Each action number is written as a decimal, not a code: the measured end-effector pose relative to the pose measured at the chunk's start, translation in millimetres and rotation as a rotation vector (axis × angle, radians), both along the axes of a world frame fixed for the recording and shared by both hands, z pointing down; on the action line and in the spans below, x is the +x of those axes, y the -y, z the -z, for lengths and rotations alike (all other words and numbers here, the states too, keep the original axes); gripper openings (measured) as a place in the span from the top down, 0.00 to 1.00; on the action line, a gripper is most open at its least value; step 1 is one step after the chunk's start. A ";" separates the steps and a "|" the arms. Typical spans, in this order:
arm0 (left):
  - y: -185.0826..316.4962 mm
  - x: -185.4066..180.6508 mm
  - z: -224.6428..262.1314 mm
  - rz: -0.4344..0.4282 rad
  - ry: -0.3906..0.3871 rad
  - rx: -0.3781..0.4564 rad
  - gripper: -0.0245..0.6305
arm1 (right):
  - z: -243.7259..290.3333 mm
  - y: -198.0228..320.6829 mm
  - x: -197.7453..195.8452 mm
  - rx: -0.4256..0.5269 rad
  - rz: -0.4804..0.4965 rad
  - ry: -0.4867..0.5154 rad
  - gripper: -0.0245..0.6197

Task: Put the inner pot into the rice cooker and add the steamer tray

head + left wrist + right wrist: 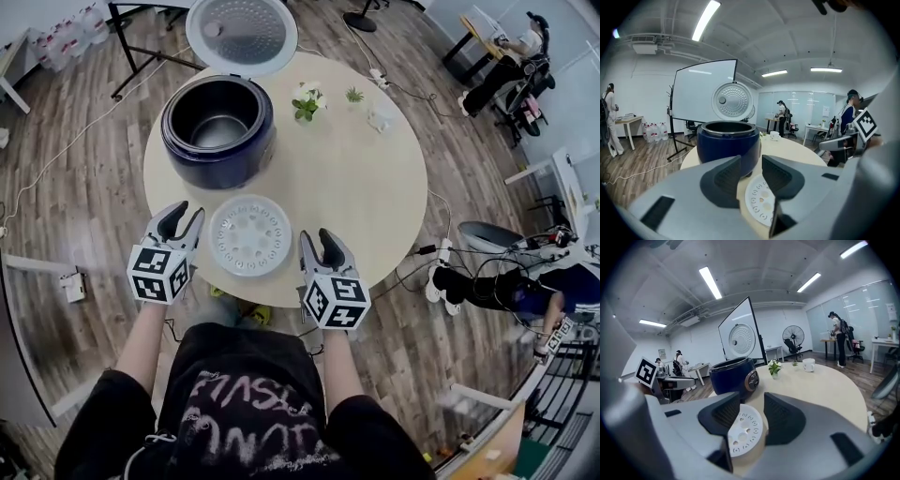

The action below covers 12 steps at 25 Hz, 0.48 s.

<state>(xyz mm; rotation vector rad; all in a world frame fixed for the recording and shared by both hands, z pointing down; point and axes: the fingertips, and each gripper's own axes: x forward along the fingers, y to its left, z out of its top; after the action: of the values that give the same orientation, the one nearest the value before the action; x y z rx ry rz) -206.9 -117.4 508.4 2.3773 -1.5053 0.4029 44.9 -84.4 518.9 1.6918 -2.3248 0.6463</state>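
Left gripper [185, 215] and right gripper [319, 240]: jaws wide, empty, flanking the steamer tray [249, 234] at the table's [361, 187] near edge. Tray judged light, rigid, thin: take opposite rims. Beyond it, rice cooker [217, 150], inner pot [219, 131] apparently seated.

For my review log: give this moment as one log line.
steamer tray: on table, untouched | left gripper: open, at its left | right gripper: open, at its right | rice cooker: lid open
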 end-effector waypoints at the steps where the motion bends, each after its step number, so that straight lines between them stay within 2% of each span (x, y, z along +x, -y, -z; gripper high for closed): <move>1: 1.7 -0.1 -7.7 0.001 0.004 -0.018 0.73 | -7.4 1.9 -2.8 -0.019 0.009 -0.001 0.71; 12: 3.1 4.1 -106.9 0.011 0.029 -0.246 0.74 | -95.1 14.2 -27.0 -0.223 0.039 0.002 0.72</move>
<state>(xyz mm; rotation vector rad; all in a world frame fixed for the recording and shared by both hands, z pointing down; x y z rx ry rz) -202.8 -120.4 615.2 2.1794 -1.3911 0.5861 17.9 -98.6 614.0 1.5434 -2.1876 0.8641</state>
